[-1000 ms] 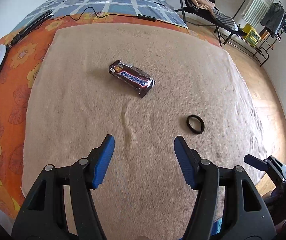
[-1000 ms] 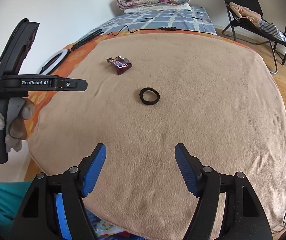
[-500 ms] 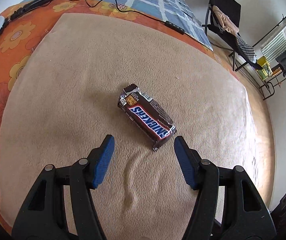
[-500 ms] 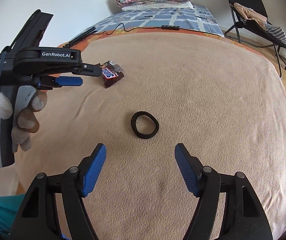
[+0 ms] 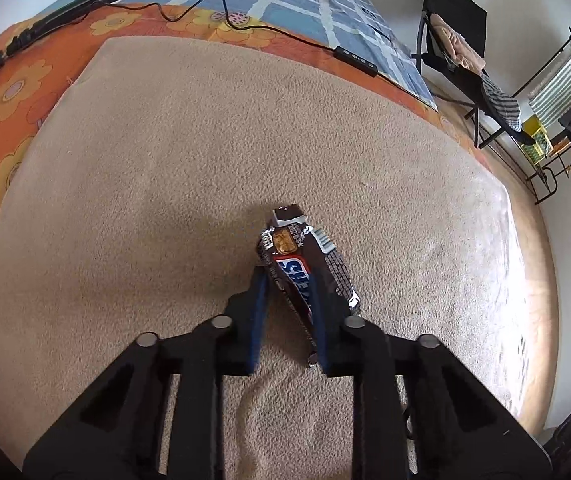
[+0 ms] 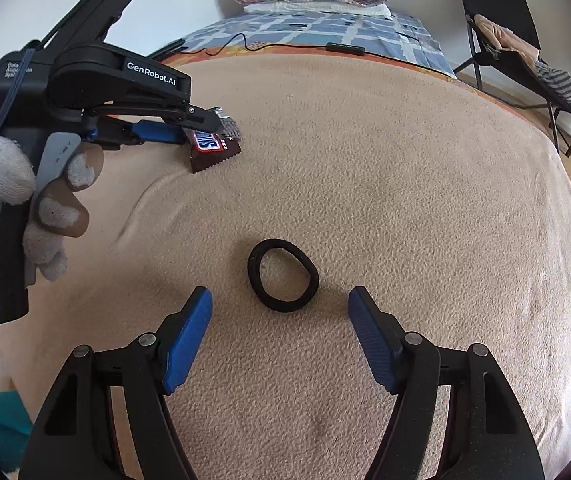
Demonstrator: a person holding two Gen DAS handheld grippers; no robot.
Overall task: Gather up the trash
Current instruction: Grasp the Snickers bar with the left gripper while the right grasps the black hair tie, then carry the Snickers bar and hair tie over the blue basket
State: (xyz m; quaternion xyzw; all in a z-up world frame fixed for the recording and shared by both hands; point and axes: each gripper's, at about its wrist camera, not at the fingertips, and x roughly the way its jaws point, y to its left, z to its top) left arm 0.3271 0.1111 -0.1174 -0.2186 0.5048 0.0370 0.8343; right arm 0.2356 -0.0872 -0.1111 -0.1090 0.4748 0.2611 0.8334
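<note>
**Wrapper caught, hair band untouched**

Trash first: our left tongs (image 5: 287,280) have closed on the brown, crinkled Snickers wrapper (image 5: 305,256), blue pads pinching its long sides so the thin foil cannot slip. It sits toward the far left of the beige fleece blanket (image 6: 405,180) spread over the bed, and from the right view it appears lifted at one end. Our right tongs (image 6: 279,308) hang open, holding nothing, just near of the black elastic hair band (image 6: 283,274) lying flat mid-blanket. We judge them merely waiting, since the band hardly looks like rubbish.
</note>
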